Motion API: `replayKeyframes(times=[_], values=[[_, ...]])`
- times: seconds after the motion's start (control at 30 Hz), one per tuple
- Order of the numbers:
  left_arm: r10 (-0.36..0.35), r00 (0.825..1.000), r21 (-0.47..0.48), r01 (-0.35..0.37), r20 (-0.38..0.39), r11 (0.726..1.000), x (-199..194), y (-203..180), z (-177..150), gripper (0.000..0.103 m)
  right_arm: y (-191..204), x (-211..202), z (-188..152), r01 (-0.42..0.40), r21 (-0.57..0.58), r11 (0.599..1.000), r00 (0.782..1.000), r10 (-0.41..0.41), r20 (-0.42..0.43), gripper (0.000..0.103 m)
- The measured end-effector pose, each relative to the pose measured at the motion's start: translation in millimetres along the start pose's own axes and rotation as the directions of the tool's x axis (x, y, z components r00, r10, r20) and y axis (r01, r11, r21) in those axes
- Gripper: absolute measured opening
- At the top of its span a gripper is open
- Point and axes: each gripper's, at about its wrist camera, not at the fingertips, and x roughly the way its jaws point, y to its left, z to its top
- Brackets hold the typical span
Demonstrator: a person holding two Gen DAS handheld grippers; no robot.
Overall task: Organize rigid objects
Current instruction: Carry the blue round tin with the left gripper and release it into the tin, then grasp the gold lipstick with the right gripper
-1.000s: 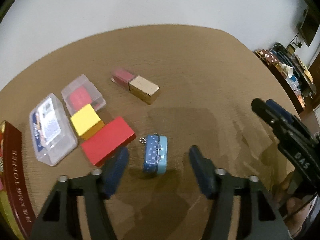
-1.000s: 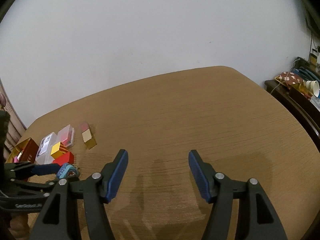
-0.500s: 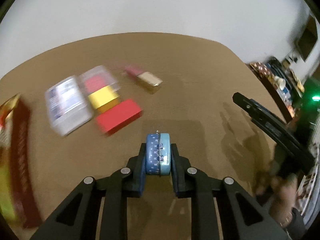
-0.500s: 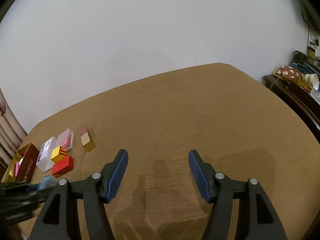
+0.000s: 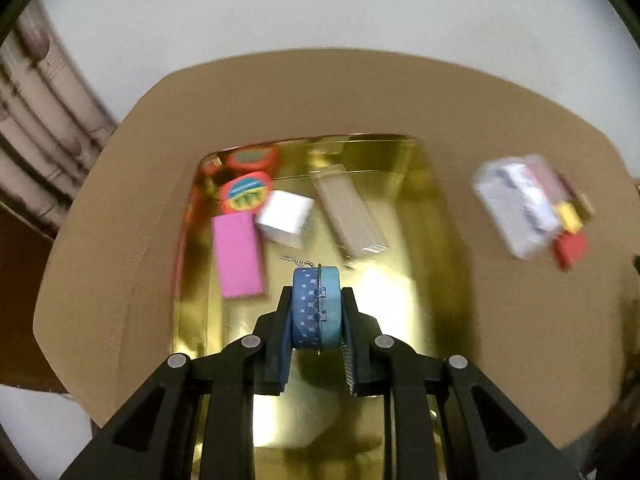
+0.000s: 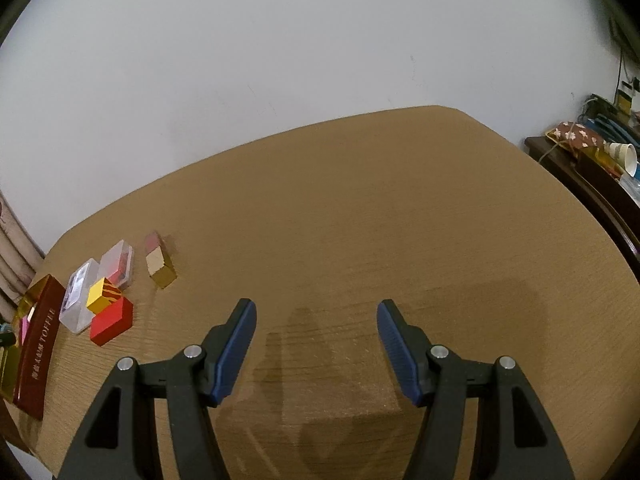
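Note:
My left gripper (image 5: pixel 316 312) is shut on a small blue tin case (image 5: pixel 315 304) with a short chain, held above the open gold-lined tin box (image 5: pixel 424 248). In the box lie a pink block (image 5: pixel 239 254), a silver cube (image 5: pixel 285 218), a clear case (image 5: pixel 350 216) and round red tins (image 5: pixel 245 192). My right gripper (image 6: pixel 316 344) is open and empty over bare table. Left of it on the table lie a red block (image 6: pixel 111 321), a yellow cube (image 6: pixel 101 295), clear plastic cases (image 6: pixel 80 300) and a gold-and-pink box (image 6: pixel 160 266).
The round wooden table (image 6: pixel 400 220) stands against a white wall. The box's dark red side (image 6: pixel 38 354) sits at the table's left edge. A cluttered dark shelf (image 6: pixel 592 160) stands at the right. Pale curtains (image 5: pixel 44 120) hang beyond the table's left.
My left gripper closed on the blue tin case, lifted it and swung left over the gold-lined box. My right gripper stayed open and barely moved.

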Motion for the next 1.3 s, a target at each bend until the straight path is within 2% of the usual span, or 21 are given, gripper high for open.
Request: replayKeyframes(times=[0.1,0.17,0.3,0.37,0.4,0.5,0.57,0.63,0.77,0.9,1.03,1.17,1.23,1.3], values=[[0.043,0.999,0.023,-0.043,-0.027,0.999,26,6,8,0.018,1,4,1,0.004,-0.003,1.0,1.0,-0.004,-0.019,0.064],[0.03,0.999,0.025,-0.029,-0.036,0.999,40,0,12,0.018,1,6,2,0.007,-0.001,1.0,1.0,-0.007,-0.029,0.064],[0.054,0.998,0.037,-0.053,-0.026,0.998,49,-1,16,0.02,2,9,2,0.013,-0.006,1.0,0.999,-0.013,-0.042,0.064],[0.085,0.996,0.058,-0.085,-0.012,0.995,46,1,13,0.027,2,10,3,0.014,-0.009,1.0,0.999,-0.014,-0.047,0.064],[0.098,0.995,0.071,-0.097,-0.012,0.993,44,-2,11,0.036,2,10,2,0.015,-0.009,1.0,0.999,-0.016,-0.048,0.064],[0.128,0.992,0.082,-0.129,0.011,0.988,35,-14,4,0.043,1,10,2,0.018,-0.008,1.0,0.999,-0.019,-0.049,0.064],[0.141,0.99,0.075,-0.143,0.032,0.987,25,-19,2,0.053,2,11,2,0.022,-0.006,1.0,0.998,-0.023,-0.051,0.064],[0.148,0.987,0.049,-0.151,0.069,0.987,10,-19,0,0.054,4,13,2,0.023,-0.006,1.0,0.998,-0.024,-0.055,0.064],[0.082,0.984,-0.031,-0.078,0.158,0.996,-35,-19,-23,0.067,6,15,1,0.031,-0.015,0.999,0.998,-0.032,-0.063,0.064],[-0.029,0.976,-0.085,0.048,0.215,0.995,-72,-27,-67,0.067,10,18,0,0.037,-0.022,0.999,0.997,-0.038,-0.07,0.066],[-0.14,0.965,-0.087,0.163,0.222,0.983,-89,-43,-108,0.068,16,18,-1,0.005,-0.041,0.999,0.997,-0.008,-0.071,0.068],[-0.241,0.952,-0.072,0.259,0.189,0.963,-89,-71,-146,0.072,35,21,6,-0.088,-0.118,0.989,0.992,0.076,-0.103,0.068],[-0.26,0.952,-0.033,0.268,0.158,0.963,-86,-86,-159,0.072,57,25,15,-0.132,-0.182,0.974,0.986,0.109,-0.13,0.068],[-0.246,0.956,0.031,0.244,0.163,0.969,-89,-101,-165,0.072,87,35,29,-0.178,-0.268,0.947,0.977,0.139,-0.16,0.068]])
